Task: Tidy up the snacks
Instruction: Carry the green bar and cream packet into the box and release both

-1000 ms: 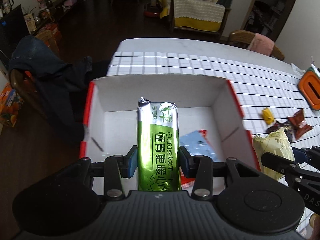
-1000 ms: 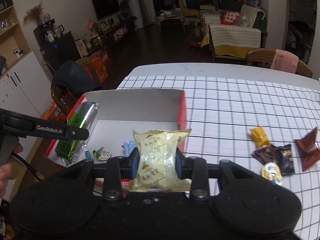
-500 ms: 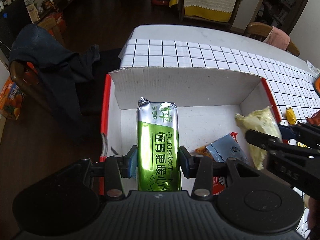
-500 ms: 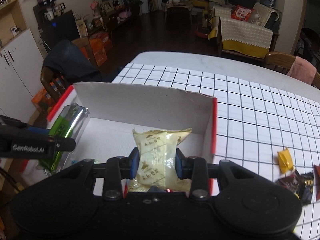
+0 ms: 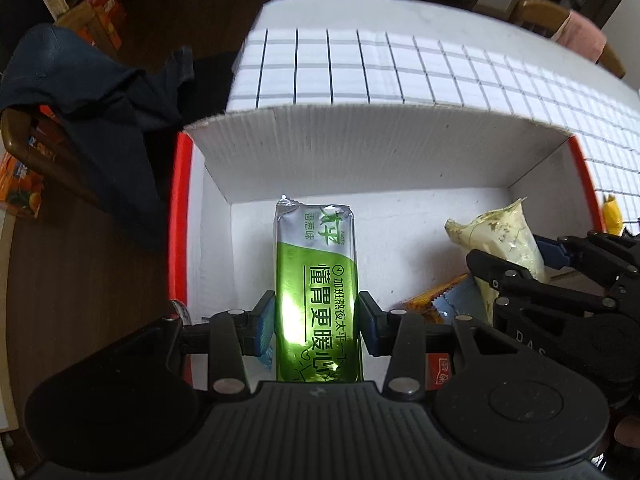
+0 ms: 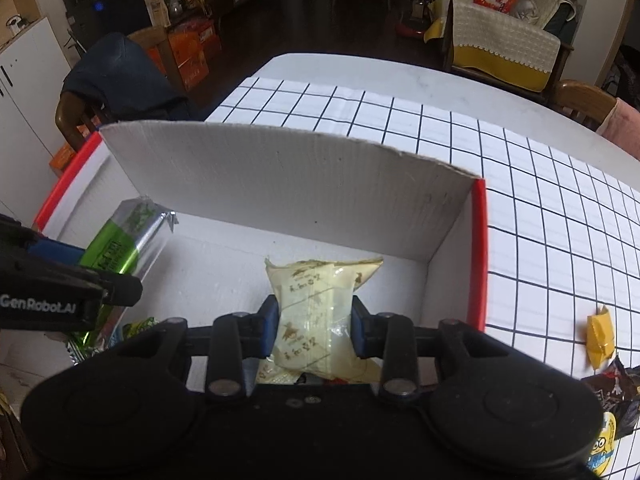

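Left gripper [image 5: 318, 326]: its two blue pads are pressing the flanks of the green pack [image 5: 316, 280]; the jaws are clamped on it.
Green pack: it is lying lengthwise over the box [image 5: 360, 148] floor, its crimped end reaching toward the far wall, in the left half of the box.
Right gripper [image 6: 314, 330]: its pads are squeezing the yellow pouch [image 6: 316, 312]; the jaws are closed on it.
Yellow pouch: it is hanging inside the box, in the right half, near the right wall and short of the far wall.
Change, left side: over the last second the gripper is moving forward and down; a second ago the pack was poised above the near rim, and now it is sitting deep between the walls.
Change, right side: the pouch, a second ago outside the right wall of the box, is now crossing in and sinking below the rim.
Box contents: an orange packet [image 5: 426, 300] and a pale blue wrapper [image 5: 460, 300] are resting on the floor between the two held snacks.
Outside the box: a yellow candy [image 6: 599, 336] and dark wrappers [image 6: 612, 388] are waiting on the checked cloth [image 6: 540, 200], right of the box.
Meaning for the task: both carries are, by judgement, nearly finished; releasing both snacks seems the step in hand, with the loose pieces right of the box still to be fetched.
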Demonstrator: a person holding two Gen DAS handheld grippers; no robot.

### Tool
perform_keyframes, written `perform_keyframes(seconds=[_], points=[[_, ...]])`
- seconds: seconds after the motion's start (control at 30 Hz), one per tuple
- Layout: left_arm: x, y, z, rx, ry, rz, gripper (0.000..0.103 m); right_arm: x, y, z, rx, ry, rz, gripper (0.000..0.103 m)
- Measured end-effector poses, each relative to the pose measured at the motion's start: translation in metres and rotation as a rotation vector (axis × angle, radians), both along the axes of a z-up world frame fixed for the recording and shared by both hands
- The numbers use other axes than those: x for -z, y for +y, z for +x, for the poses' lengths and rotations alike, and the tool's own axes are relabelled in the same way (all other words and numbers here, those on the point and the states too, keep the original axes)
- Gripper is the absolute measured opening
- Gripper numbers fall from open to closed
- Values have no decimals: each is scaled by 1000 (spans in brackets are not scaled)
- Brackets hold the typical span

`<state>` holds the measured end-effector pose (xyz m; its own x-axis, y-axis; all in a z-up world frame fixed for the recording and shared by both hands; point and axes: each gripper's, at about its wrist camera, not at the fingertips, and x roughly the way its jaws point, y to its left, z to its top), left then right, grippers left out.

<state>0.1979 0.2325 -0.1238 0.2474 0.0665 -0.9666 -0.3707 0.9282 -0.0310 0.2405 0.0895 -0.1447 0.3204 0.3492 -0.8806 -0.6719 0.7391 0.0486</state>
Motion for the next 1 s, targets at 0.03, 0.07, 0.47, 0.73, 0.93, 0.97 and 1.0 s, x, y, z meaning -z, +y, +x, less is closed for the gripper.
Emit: perform_keyframes(seconds=[0.03,0.07,0.47,0.73,0.93,0.97,1.0], points=[[1,1,2,-3,10,-5,42,0,1,0,-2,2,-5,35],[2,1,3,-3,19,-5,42,0,1,-1,-4,2,-7,35],[1,-3,3,16,30,-10,42,-3,2,-1,-5,11,-12,35],[-18,-10,-18,23,-55,-10,54,-22,-17,-8,9,10,36,37],[-36,-19,-37,40,-127,-2,54,-43,-35,-21,9,8,94,37],[-39,-22,-40,44,-138,1,56,-46,-38,-24,10,5,104,37],[-42,-24,-44,49,-150,2,57,-50,-41,-27,11,2,117,37]])
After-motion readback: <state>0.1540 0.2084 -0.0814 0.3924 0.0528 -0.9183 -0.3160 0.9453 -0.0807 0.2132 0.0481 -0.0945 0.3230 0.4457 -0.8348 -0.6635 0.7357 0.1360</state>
